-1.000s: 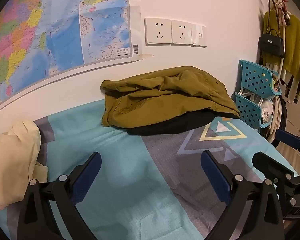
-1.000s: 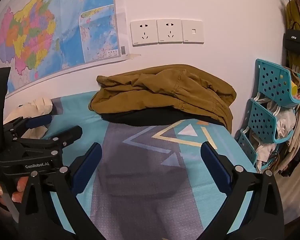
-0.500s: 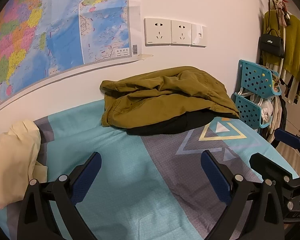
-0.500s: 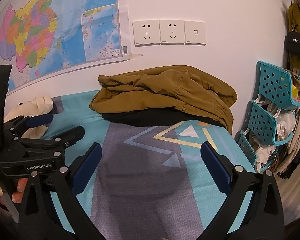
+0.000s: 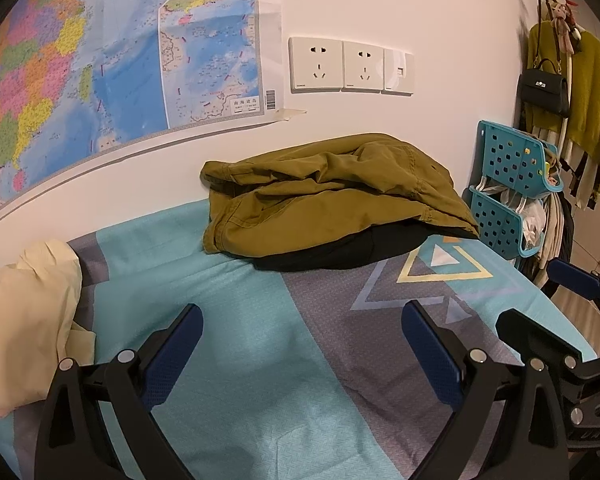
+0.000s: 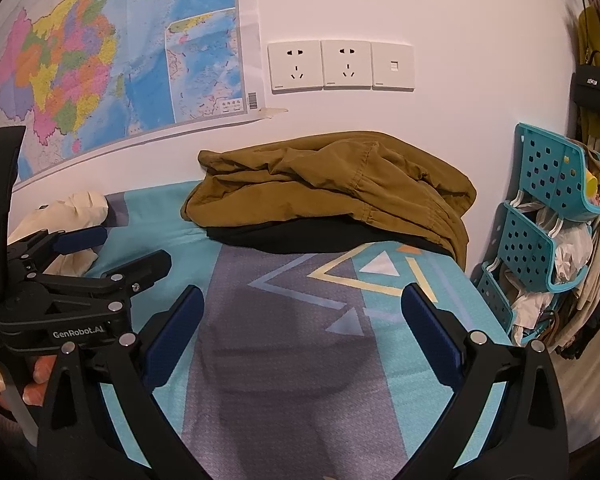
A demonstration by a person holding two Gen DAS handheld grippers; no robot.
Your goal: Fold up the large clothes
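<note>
A: Tongs. We are holding the left gripper and the right gripper with their blue-padded fingers spread wide, each pinching nothing and hovering above the patterned bedsheet.

B: In the right wrist view we are also seeing the left gripper side-on, likewise parted, with fingertips of the hand showing beneath it.

A: Garments. We are seeing the olive jacket lying crumpled at the far edge of the bed, against the wall beneath the sockets, and resting on a black garment.

B: We are noting a cream garment bunched well apart at the left, the wall map above it, and teal baskets beside the bed at right.
</note>
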